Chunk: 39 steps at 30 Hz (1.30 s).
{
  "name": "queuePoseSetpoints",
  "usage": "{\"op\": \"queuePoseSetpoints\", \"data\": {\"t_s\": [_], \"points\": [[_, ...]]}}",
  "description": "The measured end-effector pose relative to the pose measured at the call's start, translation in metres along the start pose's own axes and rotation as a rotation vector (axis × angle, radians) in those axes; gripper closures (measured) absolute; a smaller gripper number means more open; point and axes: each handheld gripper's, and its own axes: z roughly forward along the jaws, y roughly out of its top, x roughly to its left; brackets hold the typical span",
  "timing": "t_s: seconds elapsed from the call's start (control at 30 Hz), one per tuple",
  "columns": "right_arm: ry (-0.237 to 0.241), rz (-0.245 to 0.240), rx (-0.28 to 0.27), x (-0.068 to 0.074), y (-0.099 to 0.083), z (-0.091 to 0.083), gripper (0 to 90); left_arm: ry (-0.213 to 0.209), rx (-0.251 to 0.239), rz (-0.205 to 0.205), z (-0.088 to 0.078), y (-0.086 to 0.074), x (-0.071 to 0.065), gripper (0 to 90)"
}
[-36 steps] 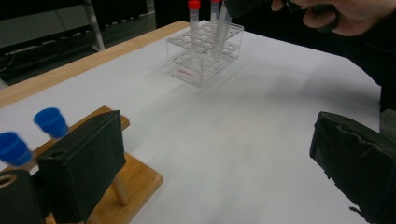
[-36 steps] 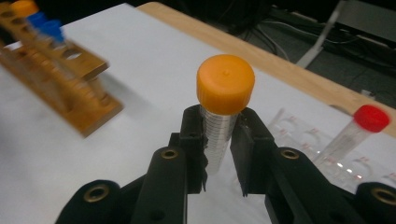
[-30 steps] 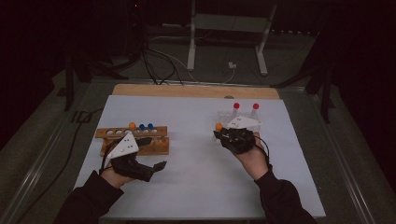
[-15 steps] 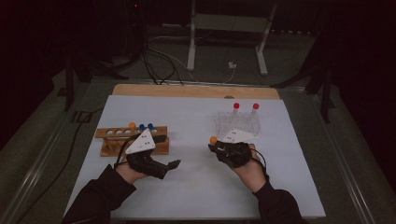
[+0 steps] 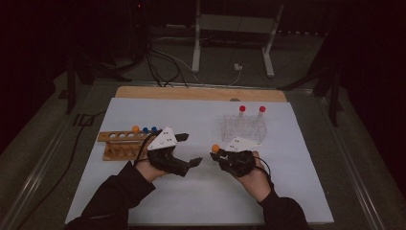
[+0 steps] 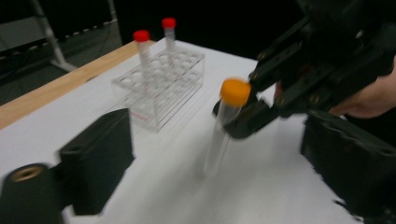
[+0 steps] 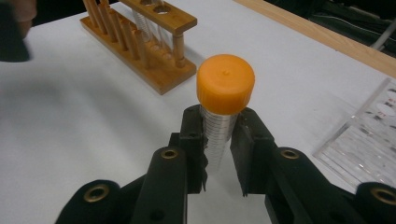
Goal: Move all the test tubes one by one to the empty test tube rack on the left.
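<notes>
An orange-capped clear tube (image 7: 225,86) stands upright in my right gripper (image 7: 218,140), whose jaws are shut on it just below the cap. In the high view this tube (image 5: 215,148) is at mid-table with the right gripper (image 5: 219,155) behind it. My left gripper (image 5: 190,149) faces it from the left, open; its jaws have just been closing a little. In the left gripper view the tube (image 6: 224,130) stands ahead in the gap of the left gripper (image 6: 219,177), and neither pad touches it.
A wooden rack (image 5: 122,143) at the left holds an orange-capped (image 5: 136,129) and two blue-capped tubes (image 5: 149,130). A clear plastic rack (image 5: 244,128) behind the right hand holds two red-capped tubes (image 5: 242,109). A white mat (image 5: 201,201) covers the table.
The left gripper has swung right, away from the wooden rack toward the tube. The right gripper drew the tube back from the clear rack, then held still.
</notes>
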Motion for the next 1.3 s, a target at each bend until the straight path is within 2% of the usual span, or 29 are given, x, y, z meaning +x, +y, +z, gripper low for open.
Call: {"op": "queuePoseSetpoints", "data": {"t_s": [0.03, 0.2, 0.5, 0.8, 1.0, 1.1, 1.17, 1.23, 1.3], "points": [[0.002, -0.004, 0.003, 0.001, 0.0, 0.0, 74.5, 0.006, 0.001, -0.001, 0.003, 0.002, -0.001, 13.9], [0.013, -0.006, 0.003, 0.003, 0.0, 0.0, 74.5, -0.018, 0.0, 0.013, 0.017, 0.009, -0.004, 21.7], [0.017, -0.002, -0.001, 0.003, 0.001, 0.0, 74.4, -0.033, 0.015, 0.024, 0.039, 0.014, -0.007, 44.2], [0.015, -0.006, -0.008, 0.003, 0.002, -0.003, 74.4, -0.064, 0.044, 0.044, 0.048, 0.016, -0.01, 69.5], [0.029, 0.01, -0.012, 0.001, 0.002, -0.003, 73.3, -0.046, 0.035, 0.069, 0.047, 0.016, -0.011, 71.5], [0.043, 0.023, -0.014, -0.001, 0.002, -0.004, 63.2, -0.035, 0.02, 0.069, 0.042, 0.019, -0.008, 71.7], [0.031, 0.022, -0.023, -0.001, 0.002, -0.004, 56.1, -0.028, 0.011, 0.065, 0.037, 0.02, -0.006, 71.7], [0.041, 0.033, -0.033, -0.003, 0.002, -0.005, 49.3, -0.009, 0.008, 0.072, 0.031, 0.022, -0.004, 71.7], [0.039, 0.023, -0.046, -0.004, 0.002, -0.007, 41.5, -0.002, 0.001, 0.061, 0.024, 0.023, 0.0, 71.8]]}}
